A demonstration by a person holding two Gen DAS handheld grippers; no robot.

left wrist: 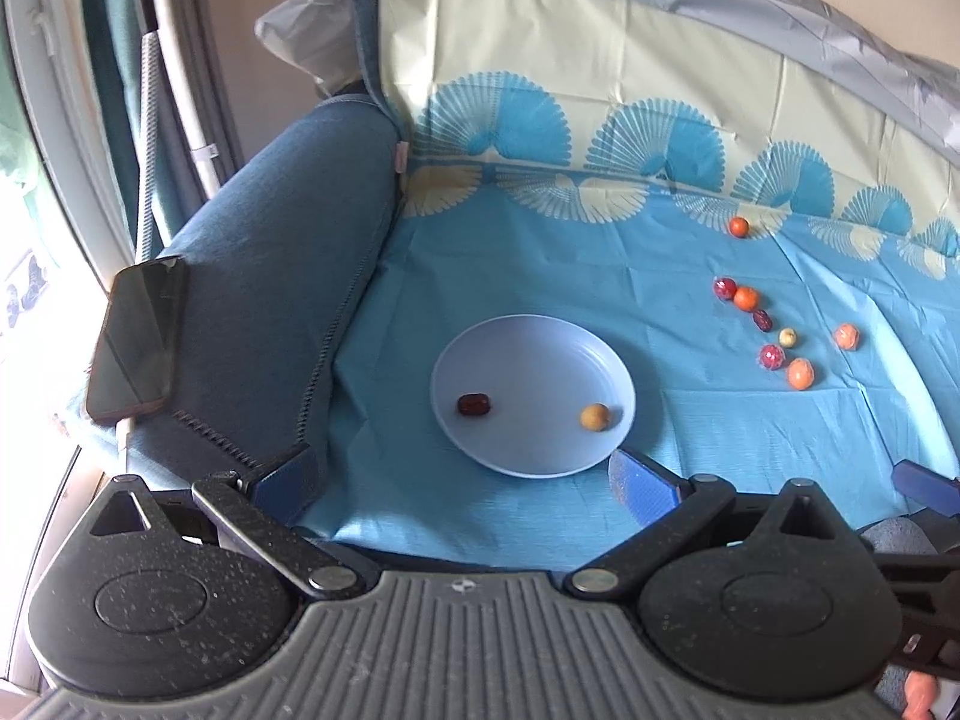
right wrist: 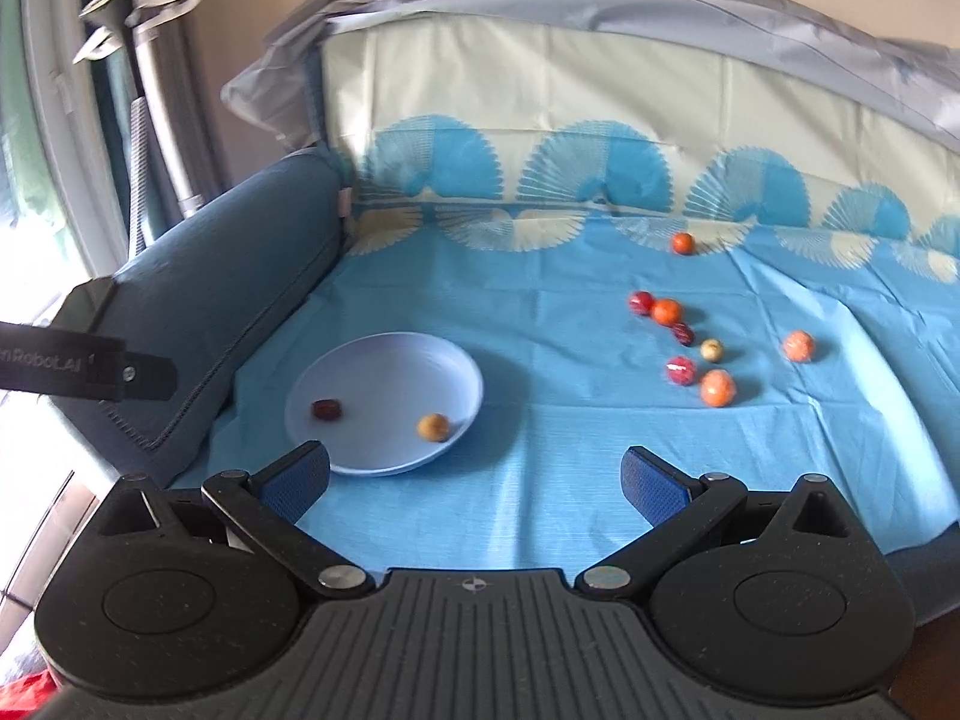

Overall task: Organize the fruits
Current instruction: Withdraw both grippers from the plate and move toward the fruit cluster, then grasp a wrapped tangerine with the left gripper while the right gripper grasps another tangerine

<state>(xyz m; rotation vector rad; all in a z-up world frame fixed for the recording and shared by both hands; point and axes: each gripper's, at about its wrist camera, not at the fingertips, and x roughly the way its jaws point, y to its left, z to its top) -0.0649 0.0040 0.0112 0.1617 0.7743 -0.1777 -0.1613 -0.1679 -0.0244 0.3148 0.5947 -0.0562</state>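
Both fisheye views sit just behind their own open blue fingers, looking forward and down over a sofa seat covered by a blue cloth point(left wrist: 540, 276). The left wrist view faces the pale blue plate point(left wrist: 534, 360) nearly head-on and close, with the sofa arm point(left wrist: 288, 276) at its left. The right wrist view stands further right, so the plate point(right wrist: 384, 360) falls left of centre. Both share the plate, the scattered fruits point(right wrist: 684, 330) and the fan-patterned backrest

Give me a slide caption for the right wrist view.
Open right tongs face a plate holding two fruits; eight more lie loose on the blue cloth.
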